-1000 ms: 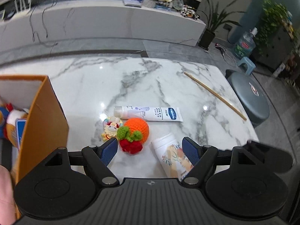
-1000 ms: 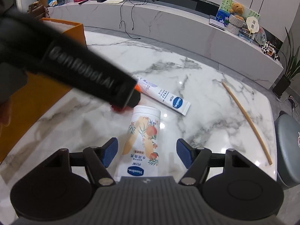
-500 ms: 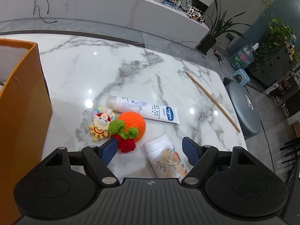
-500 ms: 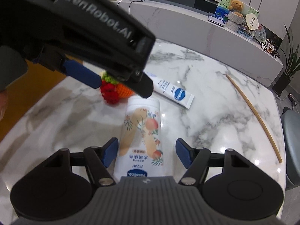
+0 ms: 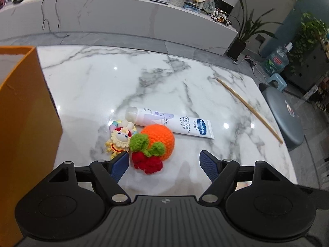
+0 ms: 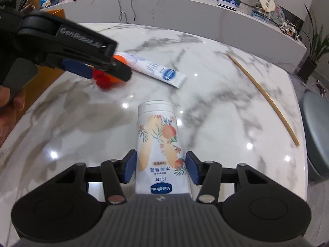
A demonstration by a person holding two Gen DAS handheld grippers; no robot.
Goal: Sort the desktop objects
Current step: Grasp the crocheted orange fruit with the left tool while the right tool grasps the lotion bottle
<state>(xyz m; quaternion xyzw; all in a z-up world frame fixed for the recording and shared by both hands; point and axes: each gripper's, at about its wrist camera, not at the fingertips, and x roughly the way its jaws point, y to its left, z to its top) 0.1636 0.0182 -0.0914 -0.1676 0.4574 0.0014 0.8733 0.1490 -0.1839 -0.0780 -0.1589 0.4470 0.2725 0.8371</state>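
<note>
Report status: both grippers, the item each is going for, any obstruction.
Right gripper closing around the peach-print tube, pads not yet pressing. Left gripper open over the crochet orange. Lion toy touches the orange by the left fingertip.

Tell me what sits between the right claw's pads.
The flowered lotion tube lies between the closing pads of the right claw; small gaps remain on both sides, seen in the right wrist view.

Orange box wall [image 5: 26, 111] close left of crocheted toy [image 5: 154, 144]; open marble beyond.
</note>
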